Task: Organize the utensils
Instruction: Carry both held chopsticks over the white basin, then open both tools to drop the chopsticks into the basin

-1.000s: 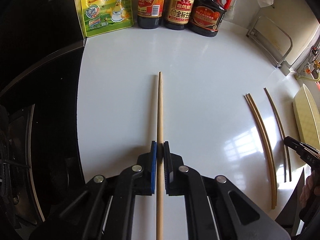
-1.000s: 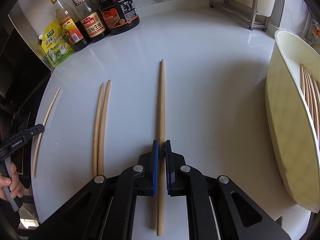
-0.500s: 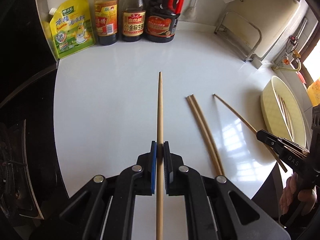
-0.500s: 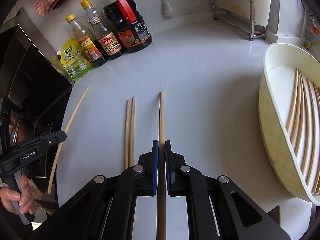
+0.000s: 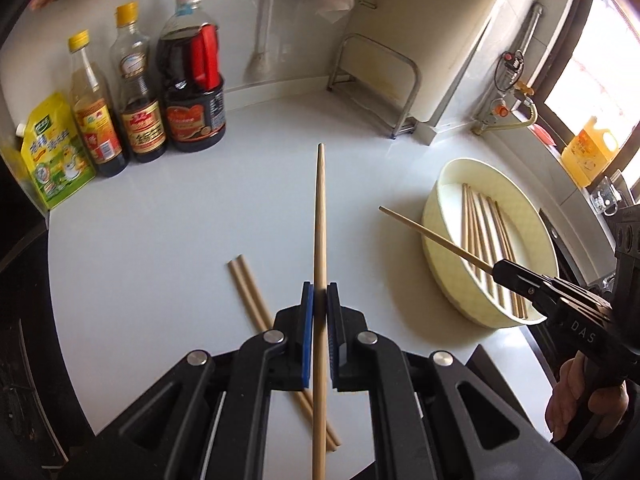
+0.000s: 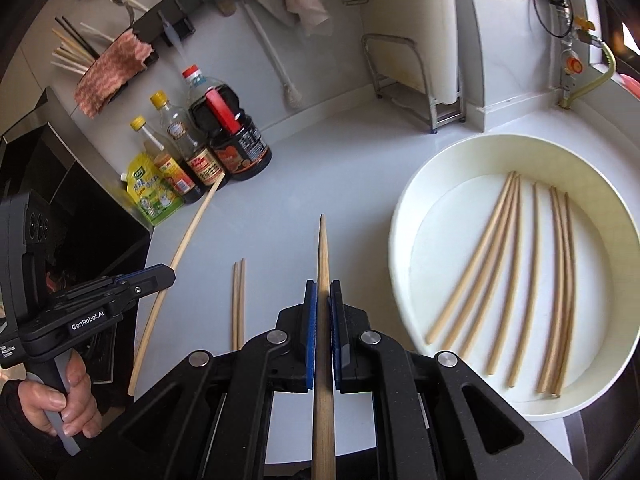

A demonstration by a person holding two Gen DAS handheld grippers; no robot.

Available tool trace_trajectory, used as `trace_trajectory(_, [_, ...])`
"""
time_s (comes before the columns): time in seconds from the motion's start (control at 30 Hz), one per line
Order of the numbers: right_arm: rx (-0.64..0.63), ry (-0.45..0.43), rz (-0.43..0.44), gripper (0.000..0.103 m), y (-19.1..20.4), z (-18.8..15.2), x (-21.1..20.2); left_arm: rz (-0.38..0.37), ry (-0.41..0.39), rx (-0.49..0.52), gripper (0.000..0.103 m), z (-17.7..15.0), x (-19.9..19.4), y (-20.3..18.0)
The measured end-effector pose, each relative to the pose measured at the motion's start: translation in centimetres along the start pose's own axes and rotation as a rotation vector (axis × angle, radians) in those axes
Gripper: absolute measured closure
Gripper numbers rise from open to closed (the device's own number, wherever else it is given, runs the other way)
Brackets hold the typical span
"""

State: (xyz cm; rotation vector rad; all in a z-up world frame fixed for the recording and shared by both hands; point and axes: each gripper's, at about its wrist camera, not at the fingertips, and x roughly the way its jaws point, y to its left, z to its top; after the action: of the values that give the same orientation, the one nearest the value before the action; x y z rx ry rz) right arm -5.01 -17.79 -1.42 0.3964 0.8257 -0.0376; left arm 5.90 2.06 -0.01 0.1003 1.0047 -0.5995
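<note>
Left tongs (image 5: 319, 300) clamped on a chopstick (image 5: 320, 216), right tongs (image 6: 323, 292) clamped on another chopstick (image 6: 322, 248), both lifted above bench (image 5: 168, 240), near ends cut off by frame, loose pair (image 6: 239, 304) partly hidden, seven in basin (image 6: 404, 216).

Tan chopsticks (image 6: 482, 258) lie in a cream tub (image 6: 404, 216) on a white counter (image 5: 180, 232); the gripper pads (image 5: 306, 332) are blue.

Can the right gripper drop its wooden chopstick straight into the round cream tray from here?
Probably yes. The right gripper is shut on its chopstick, the cream tray lies just to its right, and nothing stands between them on the white counter.
</note>
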Motion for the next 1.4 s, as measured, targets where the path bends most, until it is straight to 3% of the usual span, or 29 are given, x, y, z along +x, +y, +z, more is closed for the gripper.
trace_trajectory(0.3, [0.139,-0.090,-0.158,0.097,-9.1,0.9,-4.6,-0.138,-0.005,0.165,0.096,4.8,3.0,-10.4])
trace_trajectory(0.6, [0.252,-0.113,-0.282,0.097,-15.8,0.9,-4.5,-0.201,0.088,0.341,0.096,7.0,9.7,-19.5])
trace_trajectory(0.83, [0.299,-0.098,-0.335,0.097,-18.1,1.0,-2.5,-0.181,0.160,0.412,0.096,7.5,14.3,-22.4])
trace_trajectory(1.17, [0.346,-0.034,-0.337,0.096,-19.2,0.5,0.2,-0.176,0.217,0.427,0.096,8.2,17.6,-22.9])
trace_trajectory(1.27, [0.347,-0.040,-0.324,0.094,-19.1,0.5,0.0,-0.170,0.219,0.409,0.083,8.7,17.9,-22.7])
trace_trajectory(1.33, [0.340,-0.047,-0.334,0.088,-18.9,0.6,-0.2,-0.159,0.204,0.399,0.062,9.0,17.7,-22.4])
trace_trajectory(1.4, [0.334,-0.048,-0.340,0.088,-18.8,0.5,-0.4,-0.152,0.184,0.393,0.059,9.2,17.2,-22.1])
